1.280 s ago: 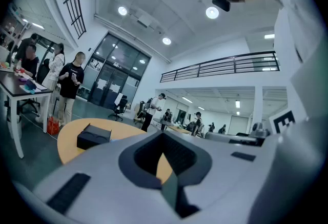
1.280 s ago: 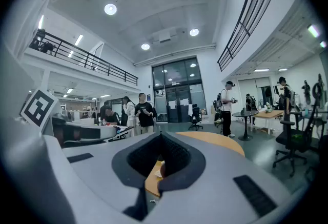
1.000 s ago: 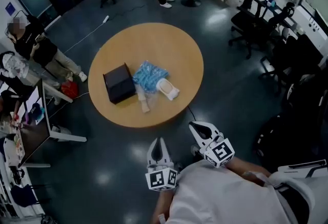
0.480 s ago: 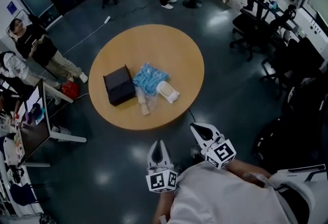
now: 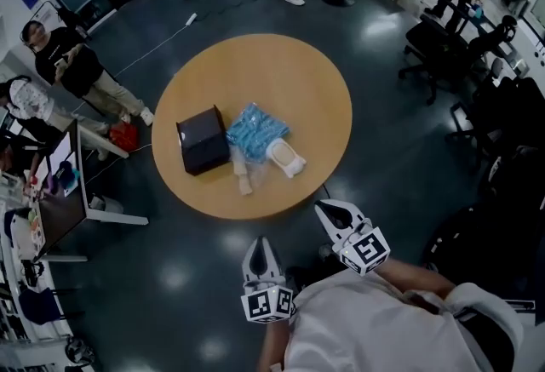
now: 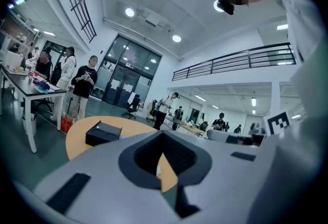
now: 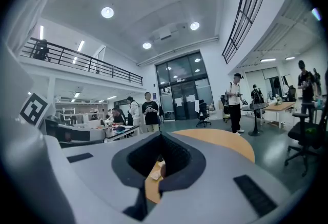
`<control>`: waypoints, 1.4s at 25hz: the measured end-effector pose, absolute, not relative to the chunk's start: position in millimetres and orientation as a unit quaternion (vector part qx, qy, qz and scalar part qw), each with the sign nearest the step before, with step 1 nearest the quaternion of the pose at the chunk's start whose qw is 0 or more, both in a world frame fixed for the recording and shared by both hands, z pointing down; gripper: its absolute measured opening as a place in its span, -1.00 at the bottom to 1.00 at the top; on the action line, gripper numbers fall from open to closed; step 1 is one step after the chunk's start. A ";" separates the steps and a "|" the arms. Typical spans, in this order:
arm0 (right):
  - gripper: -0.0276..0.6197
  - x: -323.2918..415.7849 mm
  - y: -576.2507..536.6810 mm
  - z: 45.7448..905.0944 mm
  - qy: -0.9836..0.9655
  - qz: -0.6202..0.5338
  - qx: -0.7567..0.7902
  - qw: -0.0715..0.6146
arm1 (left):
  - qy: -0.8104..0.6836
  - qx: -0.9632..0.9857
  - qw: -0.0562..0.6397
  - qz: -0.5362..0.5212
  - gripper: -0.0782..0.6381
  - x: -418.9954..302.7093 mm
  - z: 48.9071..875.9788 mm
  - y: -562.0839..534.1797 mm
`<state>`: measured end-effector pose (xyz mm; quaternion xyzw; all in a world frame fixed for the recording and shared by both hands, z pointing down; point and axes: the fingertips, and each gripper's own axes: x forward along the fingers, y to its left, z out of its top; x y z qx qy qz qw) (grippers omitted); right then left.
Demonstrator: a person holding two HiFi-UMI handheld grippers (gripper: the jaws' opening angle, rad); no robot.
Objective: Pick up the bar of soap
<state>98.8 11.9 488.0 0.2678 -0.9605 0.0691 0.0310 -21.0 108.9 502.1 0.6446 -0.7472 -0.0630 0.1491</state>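
1. Lying on the near half of the round surface (image 5: pixel 255 64), the bar of soap (image 5: pixel 286 157) looks to be the pale oval piece. From this height I cannot tell whether it sits bare or in a dish.
2. Touching or just beside it on its left is a blue packet (image 5: pixel 252 127). A crumpled clear wrapper (image 5: pixel 255 168) and a small beige stick (image 5: pixel 242 176) lie below that, and a black box (image 5: pixel 201 139) sits further left.
3. The step in hand, as I judge it, is the approach. Both grippers hang over the floor (image 5: pixel 170 277), well short of the surface's near edge.
4. To do it well, I would lead with the right gripper (image 5: pixel 338 217), which is on the soap's side. Its jaws should part before they arrive and come down across the soap's narrow width, clear of the packet. Soap is likely slick, so the pads should close squarely on its sides.
5. The right gripper's jaws are closed tip to tip and hold nothing; only the surface shows beyond them.
6. The left gripper (image 5: pixel 262 258) has its jaws closed too. They are empty and touch nothing.
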 end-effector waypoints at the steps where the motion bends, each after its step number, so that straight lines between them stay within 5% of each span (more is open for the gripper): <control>1: -0.88 94.5 4.5 489.7 -0.962 0.069 0.264 0.034 | -0.749 0.642 0.149 -0.061 -0.76 -24.7 502.6 105.4; 17: -0.88 -2.7 -104.7 528.1 -0.937 0.065 0.336 0.071 | -0.701 0.700 0.125 -0.058 -0.76 -146.0 505.8 -23.5; 27: -0.88 -19.0 -163.9 613.3 -0.922 0.098 0.340 0.157 | -0.689 0.701 0.171 -0.061 -0.76 -144.7 530.9 -53.5; 34: -0.86 -30.6 -178.8 693.1 -0.908 0.105 0.300 0.273 | -0.674 0.718 0.170 -0.035 -0.76 -127.7 548.5 -83.1; 35: -0.74 -32.8 -178.8 706.5 -0.903 0.114 0.289 0.296 | -0.675 0.717 0.171 -0.037 -0.76 -128.0 547.7 -85.9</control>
